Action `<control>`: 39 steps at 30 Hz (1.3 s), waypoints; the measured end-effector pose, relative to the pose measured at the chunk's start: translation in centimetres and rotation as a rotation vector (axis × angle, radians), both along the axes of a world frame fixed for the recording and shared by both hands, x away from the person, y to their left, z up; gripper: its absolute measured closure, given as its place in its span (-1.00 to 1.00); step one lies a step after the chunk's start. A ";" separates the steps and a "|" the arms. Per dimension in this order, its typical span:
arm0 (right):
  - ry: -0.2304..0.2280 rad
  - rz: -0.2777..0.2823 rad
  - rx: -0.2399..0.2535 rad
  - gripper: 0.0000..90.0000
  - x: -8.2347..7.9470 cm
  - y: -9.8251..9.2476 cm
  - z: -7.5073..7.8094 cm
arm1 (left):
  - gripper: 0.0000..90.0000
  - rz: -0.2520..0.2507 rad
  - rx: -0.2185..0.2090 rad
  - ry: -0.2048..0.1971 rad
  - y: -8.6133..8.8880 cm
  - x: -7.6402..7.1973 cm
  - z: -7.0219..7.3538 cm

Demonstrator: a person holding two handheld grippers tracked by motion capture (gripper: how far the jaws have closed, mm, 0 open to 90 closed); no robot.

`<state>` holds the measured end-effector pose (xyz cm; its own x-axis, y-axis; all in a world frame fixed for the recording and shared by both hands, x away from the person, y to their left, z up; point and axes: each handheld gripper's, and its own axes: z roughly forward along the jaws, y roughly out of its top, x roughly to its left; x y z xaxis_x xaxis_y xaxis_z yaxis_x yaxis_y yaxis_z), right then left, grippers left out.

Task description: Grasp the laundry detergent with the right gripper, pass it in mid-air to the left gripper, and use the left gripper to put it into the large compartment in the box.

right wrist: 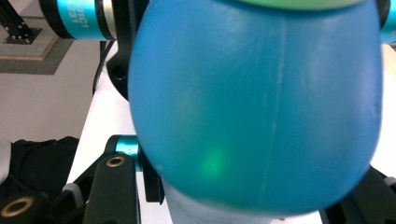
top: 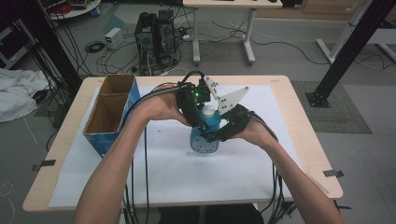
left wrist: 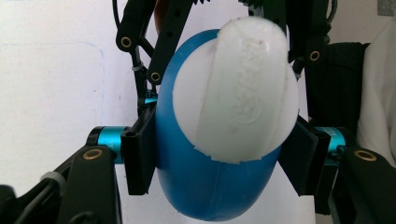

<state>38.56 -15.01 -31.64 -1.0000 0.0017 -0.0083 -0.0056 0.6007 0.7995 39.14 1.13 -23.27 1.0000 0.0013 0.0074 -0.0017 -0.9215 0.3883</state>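
A blue bottle [top: 204, 141] with a white cap [top: 208, 111] stands on the white sheet at the table's middle. My left gripper [top: 200, 122] comes at it from the left and my right gripper [top: 220, 132] from the right, both low against its body. In the left gripper view I look down on the cap [left wrist: 238, 88], and the left gripper [left wrist: 222, 156] has a black pad pressed on each side of the blue body [left wrist: 205, 186]. In the right gripper view the blue body [right wrist: 257, 107] sits close between the jaws of the right gripper [right wrist: 261, 189], which is shut on it.
An open cardboard box [top: 108, 114] with blue sides stands at the table's left. A white sheet [top: 187, 175] covers most of the wooden table [top: 308, 140]. Computer towers [top: 156, 32] and loose cables lie on the floor beyond the far edge.
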 end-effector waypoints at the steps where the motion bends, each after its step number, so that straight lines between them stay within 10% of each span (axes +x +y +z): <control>1: -0.003 0.006 0.000 -0.02 0.0 0.0 0.0 | -0.17 0.002 0.006 0.003 0.0 0.0 0.0; 39: 0.017 -0.008 -0.015 -0.29 -0.4 0.0 -0.7 | -0.17 0.025 0.015 0.003 0.2 -0.3 -0.6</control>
